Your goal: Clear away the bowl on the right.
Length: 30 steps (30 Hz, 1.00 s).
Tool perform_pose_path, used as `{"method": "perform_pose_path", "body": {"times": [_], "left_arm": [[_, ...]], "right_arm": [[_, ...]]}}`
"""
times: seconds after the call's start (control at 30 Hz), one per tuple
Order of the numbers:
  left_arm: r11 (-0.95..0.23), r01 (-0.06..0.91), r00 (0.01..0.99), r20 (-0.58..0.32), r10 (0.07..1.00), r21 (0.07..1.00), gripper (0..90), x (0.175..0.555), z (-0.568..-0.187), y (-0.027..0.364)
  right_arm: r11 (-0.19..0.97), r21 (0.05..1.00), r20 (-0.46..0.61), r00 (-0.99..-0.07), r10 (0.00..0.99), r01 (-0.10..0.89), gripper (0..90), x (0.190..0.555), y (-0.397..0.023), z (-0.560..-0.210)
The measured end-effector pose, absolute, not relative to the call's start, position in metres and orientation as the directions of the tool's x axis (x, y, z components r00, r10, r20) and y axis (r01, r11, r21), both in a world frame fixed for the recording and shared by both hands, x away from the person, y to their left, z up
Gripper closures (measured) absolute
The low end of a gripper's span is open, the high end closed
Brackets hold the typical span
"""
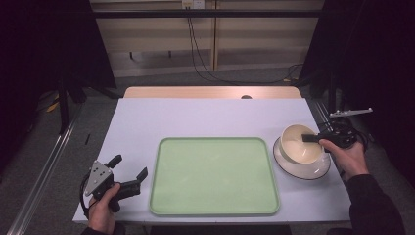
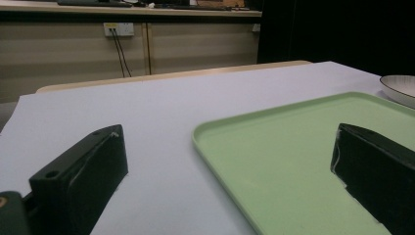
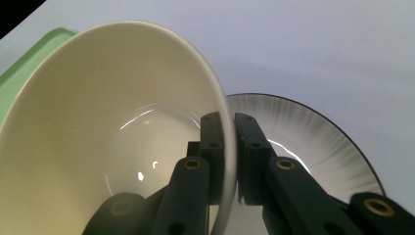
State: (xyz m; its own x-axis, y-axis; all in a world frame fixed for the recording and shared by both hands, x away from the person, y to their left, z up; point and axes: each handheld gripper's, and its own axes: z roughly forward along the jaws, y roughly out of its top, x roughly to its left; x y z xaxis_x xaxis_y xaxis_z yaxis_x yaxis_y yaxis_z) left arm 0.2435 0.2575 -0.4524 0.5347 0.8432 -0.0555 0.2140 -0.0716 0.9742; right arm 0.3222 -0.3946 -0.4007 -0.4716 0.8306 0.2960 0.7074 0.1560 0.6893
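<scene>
From the high view I am seeing the whole white table [image 1: 205,115], with the green tray [image 1: 214,176] lying empty in the middle, the left gripper [image 1: 131,166] resting near the table's near left corner and the right gripper [image 1: 309,138] reaching into the cream bowl [image 1: 298,147] at the right. The right gripper view is giving me what that overhead picture is too small to show: the right gripper [image 3: 229,122] is clamping the bowl's rim, one jaw inside the bowl [image 3: 107,137] and the other outside, pads pressing on the thin wall. The bowl is tilting there, over the plate [image 3: 313,142] with the dark rim, though I cannot tell whether its base is touching the plate. I am seeing nothing in the bowl but light glints on the glaze. The left gripper view is looking low across the table [image 2: 161,103]; its two jaws are standing wide apart with nothing between them, one over the bare table, the other over the tray [image 2: 274,156]. At its right edge the plate [image 2: 399,90] is cut off, showing just a slice of rim. In the high view the plate [image 1: 313,169] is sitting just beside the tray's right edge, and the right gripper's body is lost against the dark floor past the table edge.
</scene>
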Motion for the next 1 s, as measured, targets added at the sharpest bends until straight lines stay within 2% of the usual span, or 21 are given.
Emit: {"method": "perform_pose_path", "body": {"times": [0.47,1.0], "left_arm": [[-0.075,0.213,0.535,-0.052,0.843,0.974,0.3,0.243,-0.452,0.258],[-0.078,0.212,0.534,-0.049,0.844,0.974,0.3,0.243,-0.452,0.258]], "right_arm": [[0.209,0.683,0.280,-0.514,0.811,0.700,83.9,0.335,-0.362,-0.395],[0.217,0.692,0.291,-0.542,0.789,0.688,83.9,0.352,-0.341,-0.383]]}}
